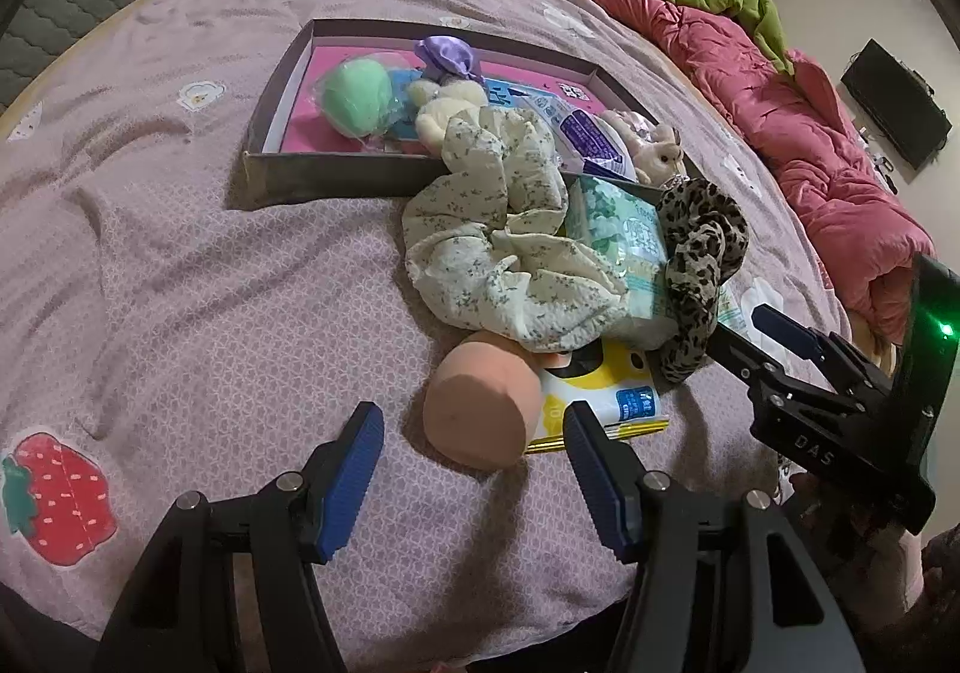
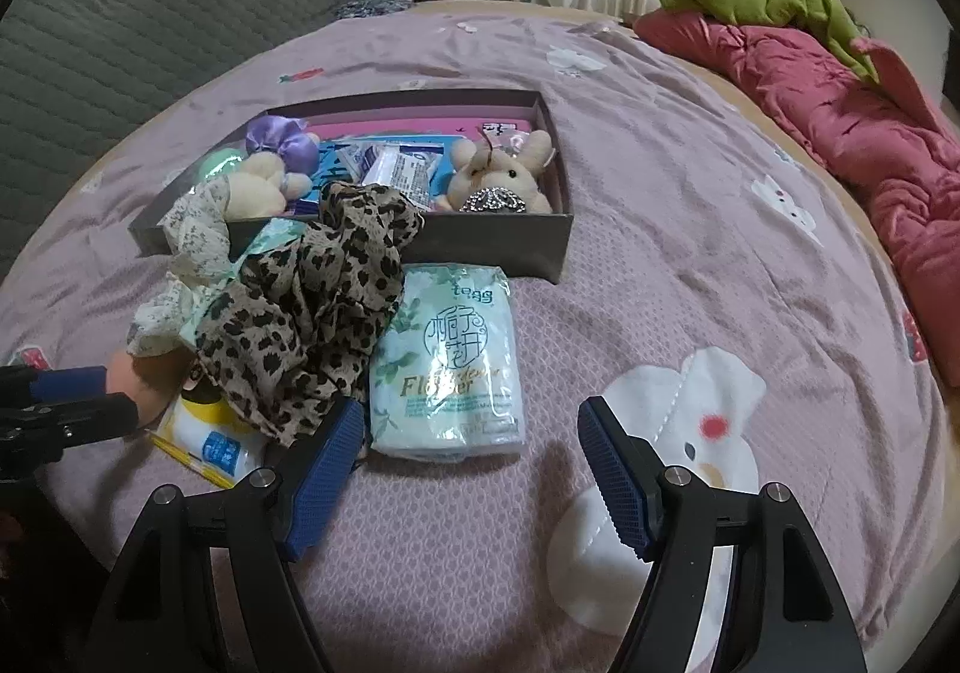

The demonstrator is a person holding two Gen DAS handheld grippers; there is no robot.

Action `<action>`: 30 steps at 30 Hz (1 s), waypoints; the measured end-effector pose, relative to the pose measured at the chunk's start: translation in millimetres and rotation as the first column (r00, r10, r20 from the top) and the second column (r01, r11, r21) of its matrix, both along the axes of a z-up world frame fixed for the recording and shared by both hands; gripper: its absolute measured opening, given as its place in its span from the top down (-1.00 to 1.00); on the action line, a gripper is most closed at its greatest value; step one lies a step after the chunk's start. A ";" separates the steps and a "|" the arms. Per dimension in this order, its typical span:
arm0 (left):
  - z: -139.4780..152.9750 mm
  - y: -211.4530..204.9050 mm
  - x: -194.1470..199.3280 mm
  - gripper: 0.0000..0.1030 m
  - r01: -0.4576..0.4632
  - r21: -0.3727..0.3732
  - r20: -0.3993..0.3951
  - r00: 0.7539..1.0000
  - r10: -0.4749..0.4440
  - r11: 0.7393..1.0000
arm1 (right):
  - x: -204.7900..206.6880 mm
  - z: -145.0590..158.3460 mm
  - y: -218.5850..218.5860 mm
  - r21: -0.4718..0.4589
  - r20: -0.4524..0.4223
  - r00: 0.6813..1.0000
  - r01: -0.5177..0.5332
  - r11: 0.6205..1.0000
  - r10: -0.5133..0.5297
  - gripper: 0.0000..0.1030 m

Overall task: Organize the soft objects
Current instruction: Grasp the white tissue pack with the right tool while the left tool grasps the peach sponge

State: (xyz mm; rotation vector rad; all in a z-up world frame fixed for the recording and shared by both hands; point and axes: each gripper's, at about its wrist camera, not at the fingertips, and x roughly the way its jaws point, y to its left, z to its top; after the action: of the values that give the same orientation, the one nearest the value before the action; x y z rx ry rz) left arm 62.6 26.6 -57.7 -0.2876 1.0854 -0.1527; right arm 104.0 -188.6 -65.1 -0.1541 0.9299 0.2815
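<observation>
Beside box [image 2: 498,247], both tools gaping, nothing gripped: right tool [image 2: 471,460] near tissue pack [image 2: 447,361]; leopard scrunchie [image 2: 312,307] overlapping, likely snagged, tbh.

I see a matt, woven-textured cloth bedspread [image 2: 660,181], a thin leopard-print fabric scrunchie [image 2: 318,301], a glossy plastic-wrapped tissue pack [image 2: 450,361], a smooth matt foam-like peach sponge [image 1: 480,409], fuzzy plush toys [image 2: 504,169] and ribbed blue rubbery pads [image 2: 612,481].

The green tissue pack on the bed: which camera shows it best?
The right wrist view: the green tissue pack lies almost fully uncovered, label readable. In the left wrist view it is mostly covered by the floral cloth and leopard scarf.
</observation>
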 end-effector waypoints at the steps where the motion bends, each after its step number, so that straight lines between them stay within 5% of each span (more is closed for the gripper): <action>1: -0.7 0.4 0.6 -0.20 -0.002 0.001 -0.001 1.000 0.002 1.000 | 1.8 -2.0 0.4 -0.005 -0.002 1.000 -0.001 1.000 0.000 -0.46; 21: -13.9 -8.0 14.7 -0.19 0.024 0.057 0.016 1.000 -0.025 0.998 | 21.9 -21.7 8.9 -0.053 0.052 0.997 -0.056 0.997 0.058 -0.46; 30: -11.5 -10.8 15.7 0.23 0.046 0.052 0.040 0.998 -0.048 0.998 | 24.6 -21.2 -3.1 0.008 0.047 0.998 -0.040 0.999 0.040 -0.06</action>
State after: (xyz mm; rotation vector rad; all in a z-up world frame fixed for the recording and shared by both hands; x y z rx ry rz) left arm 78.3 15.7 -69.2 -0.2121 1.0536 -0.1719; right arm 128.6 -191.7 -86.3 -0.1703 0.8800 0.3178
